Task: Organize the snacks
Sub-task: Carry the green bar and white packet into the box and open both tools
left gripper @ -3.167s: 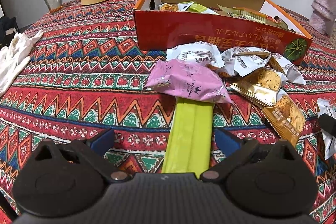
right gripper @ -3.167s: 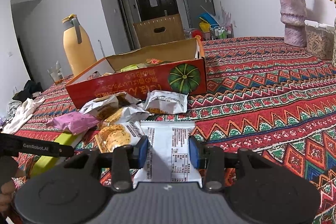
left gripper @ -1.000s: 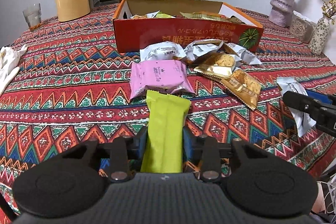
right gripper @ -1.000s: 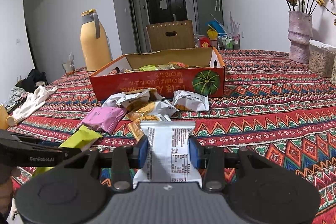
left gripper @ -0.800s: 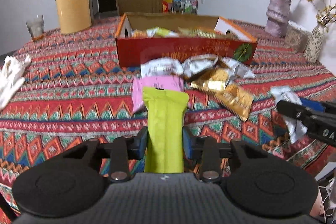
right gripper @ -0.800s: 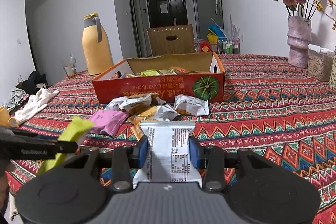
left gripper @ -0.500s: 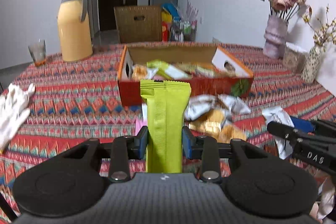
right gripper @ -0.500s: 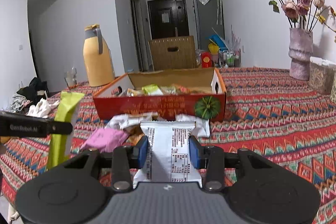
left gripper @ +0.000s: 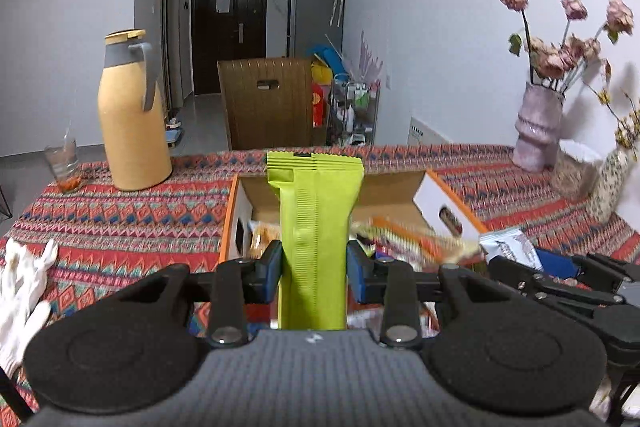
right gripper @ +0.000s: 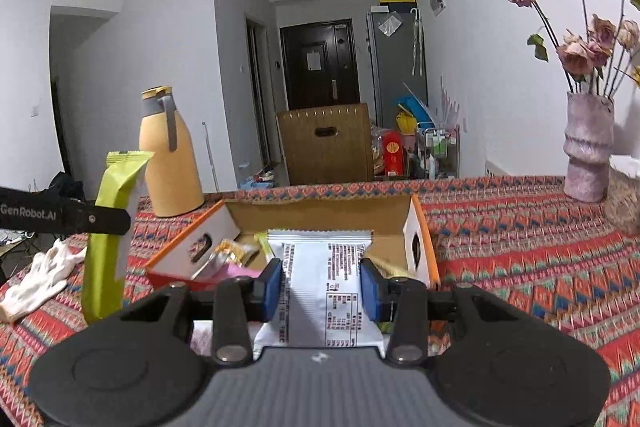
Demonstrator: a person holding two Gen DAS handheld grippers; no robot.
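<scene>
At the far left a white glove (left gripper: 22,291) lies near the table's left edge, on the patterned tablecloth (left gripper: 132,223). Behind it a drinking glass (left gripper: 63,163) and a tall yellow jug (left gripper: 134,111) stand toward the far edge, well apart from the box, with a broad bare stretch of cloth between them and the box's left wall.

The left gripper (left gripper: 314,267) has its blue pads pressed against both sides of a green snack bar (left gripper: 314,223), which stands upright between them, its sealed top end rising above the far wall of the cardboard box (left gripper: 236,211). In the right wrist view the green bar hangs just left of the box's near left corner, above the cloth.

The open box sits mid-table; several wrapped snacks (right gripper: 234,251) lie inside, blurred in the left view.

The right gripper (right gripper: 320,285) is clamped on a white snack packet (right gripper: 320,283), held flat and pointing over the box's near edge toward its open inside.

To the right of the box the cloth lies bare as far as a pink vase (right gripper: 588,147) of dried flowers near the table's right edge.
</scene>
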